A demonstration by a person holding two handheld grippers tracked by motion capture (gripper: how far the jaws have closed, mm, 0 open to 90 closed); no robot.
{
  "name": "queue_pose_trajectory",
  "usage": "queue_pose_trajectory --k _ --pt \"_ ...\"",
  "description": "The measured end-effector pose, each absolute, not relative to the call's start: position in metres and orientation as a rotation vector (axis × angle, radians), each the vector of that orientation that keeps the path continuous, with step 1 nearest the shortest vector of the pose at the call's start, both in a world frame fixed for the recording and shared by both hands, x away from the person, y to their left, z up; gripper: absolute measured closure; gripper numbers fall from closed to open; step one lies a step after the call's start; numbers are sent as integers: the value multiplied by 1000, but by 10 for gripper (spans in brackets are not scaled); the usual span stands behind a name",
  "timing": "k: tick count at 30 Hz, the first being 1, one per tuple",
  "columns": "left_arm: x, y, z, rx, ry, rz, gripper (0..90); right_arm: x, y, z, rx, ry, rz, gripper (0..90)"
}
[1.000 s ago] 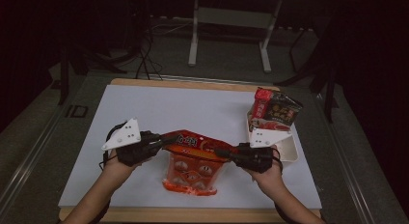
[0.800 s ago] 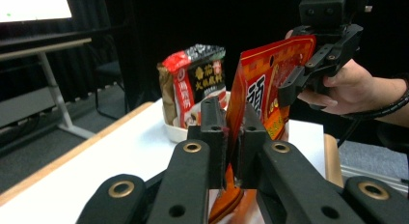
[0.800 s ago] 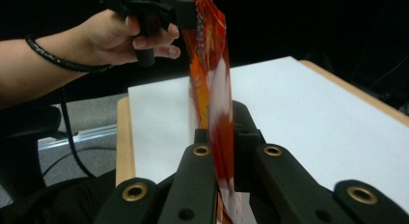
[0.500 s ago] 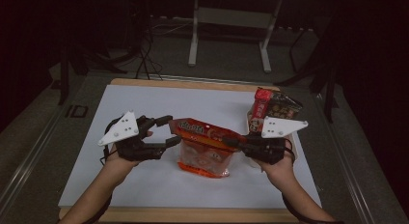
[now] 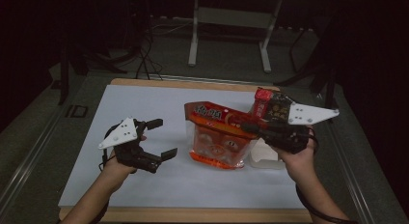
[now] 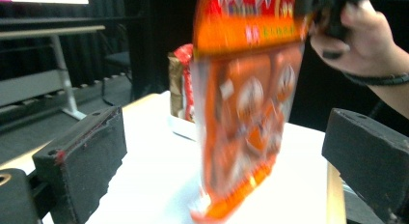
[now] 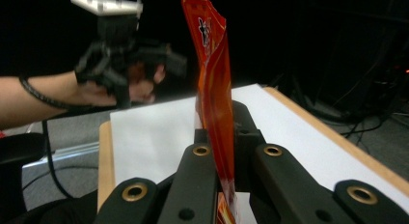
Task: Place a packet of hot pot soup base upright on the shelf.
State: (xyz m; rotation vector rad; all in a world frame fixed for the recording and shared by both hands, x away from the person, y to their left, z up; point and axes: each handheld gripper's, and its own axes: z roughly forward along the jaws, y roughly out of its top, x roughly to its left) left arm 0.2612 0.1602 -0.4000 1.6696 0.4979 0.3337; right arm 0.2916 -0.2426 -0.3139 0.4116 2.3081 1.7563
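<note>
A: Setting? Looks like a recording lab or studio, not a home.

B: Agreed. Black curtains all round, room kept dark, only the table [image 5: 144,101] lit. White sheet on it, wooden edge along the far and near sides.

A: Cables [image 5: 144,64] trail on the floor past the far left corner; a metal stand [image 5: 229,38] sits beyond the far edge.

Dark room, grey metal stand [image 5: 229,28]

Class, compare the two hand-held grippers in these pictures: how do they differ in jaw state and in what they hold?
The left gripper has jaws spread wide, just opened, gripping nothing; the right gripper is clamped shut on the orange snack bag. The left sits low near the table; the right is raised, lifting the bag. Both are black with grey plates.
</note>
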Motion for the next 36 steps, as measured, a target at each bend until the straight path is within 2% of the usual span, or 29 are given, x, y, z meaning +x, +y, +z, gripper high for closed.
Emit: queue_pose_trajectory --k 7,18,26,36 --pt "260 158 -428 1741 502 299 25 296 -268 -293 455 2227 1759 900" --pt "256 163 -455 1747 522 296 26 304 -312 -263 532 2102 1719 900" --pt "256 168 -466 1751 553 288 26 305 -341 -266 609 2050 1668 900" --pt "258 170 -475 1727 584 273 26 313 -374 -288 725 2041 1622 900"
